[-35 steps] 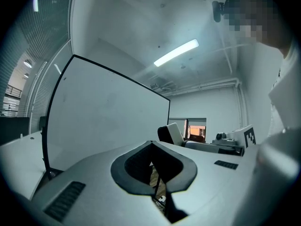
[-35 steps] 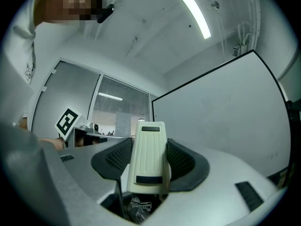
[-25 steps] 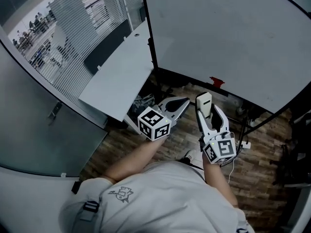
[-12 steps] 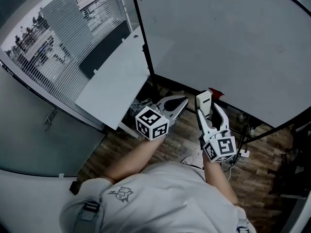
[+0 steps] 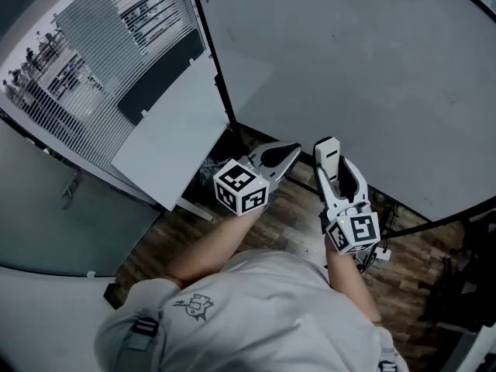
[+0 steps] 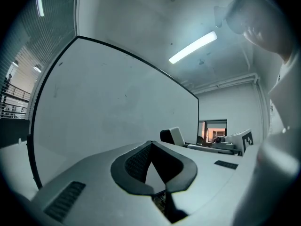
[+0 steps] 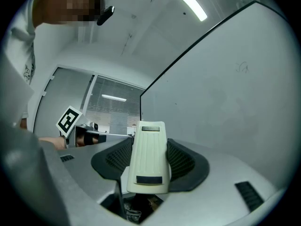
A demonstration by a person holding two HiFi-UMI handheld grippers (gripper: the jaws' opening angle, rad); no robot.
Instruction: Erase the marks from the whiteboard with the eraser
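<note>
The big whiteboard [image 5: 349,68] stands upright ahead of me and fills the upper right of the head view. In the right gripper view the whiteboard [image 7: 235,93] carries a faint scribble [image 7: 241,68]. My right gripper [image 5: 333,169] is shut on the cream ribbed eraser [image 5: 326,160], which sticks up between its pads [image 7: 181,161]; the eraser [image 7: 149,157] points at the board without touching it. My left gripper [image 5: 288,153] is beside it to the left, shut and empty, its tips meeting [image 6: 151,145] below the board [image 6: 108,112].
A white panel [image 5: 170,130] leans at the left of the board's black frame. Beyond it is a glass wall with blinds [image 5: 101,60]. Wood floor [image 5: 287,208] lies under the grippers, with cables [image 5: 381,211] at the board's foot and dark stands [image 5: 465,285] at right.
Both grippers have come up closer to the whiteboard's lower edge, and the board sits lower and larger in the head view. The eraser stays held; the left gripper stays shut.
</note>
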